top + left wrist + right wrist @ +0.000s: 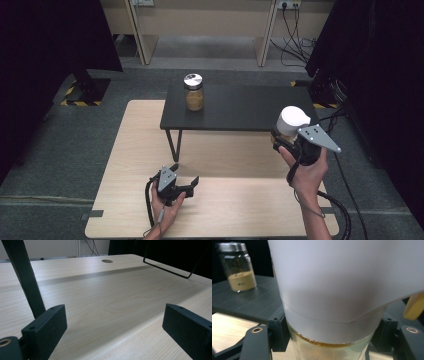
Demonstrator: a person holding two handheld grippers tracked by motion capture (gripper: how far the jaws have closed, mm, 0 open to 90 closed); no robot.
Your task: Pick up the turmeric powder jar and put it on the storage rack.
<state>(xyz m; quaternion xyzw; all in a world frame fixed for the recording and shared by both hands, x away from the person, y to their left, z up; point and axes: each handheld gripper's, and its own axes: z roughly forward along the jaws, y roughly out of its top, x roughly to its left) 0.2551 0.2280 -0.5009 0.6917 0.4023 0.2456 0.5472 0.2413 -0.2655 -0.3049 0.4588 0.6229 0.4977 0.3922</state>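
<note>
Item 1: white-capped jar [291, 121], clear glass body w/ amber-yellow contents, broad white cap on top; clamped in right gripper [295, 142], jaws closed on the glass just below the cap rim, one pad each side, as seen in right gripper view [332, 322]; jar rises upright from between the jaws, held off the surface at the front right corner of the black shelf [240, 107], apparently not yet resting on it. Item 2: spice jar [194, 92], silver lid, tan powder, upright on the shelf, well apart from the right jaws, ahead and to their left [238, 268]. Item 3: left gripper [182, 185], jaws wide open, nothing between them, low over the light wood table [225, 210]; bare tabletop ahead of its jaws [107, 302], a black shelf leg [25, 277] just behind its left-hand jaw. Risks, judged: grip sits high on smooth glass near the cap, so jar could slip down or pivot between the pads if the hand tilts; jar base could clip the shelf edge on approach, jolting it loose; set too near the corner it could tip off; a wide swing toward the spice jar could knock it over; left jaw could snag the shelf leg if moved sideways
</note>
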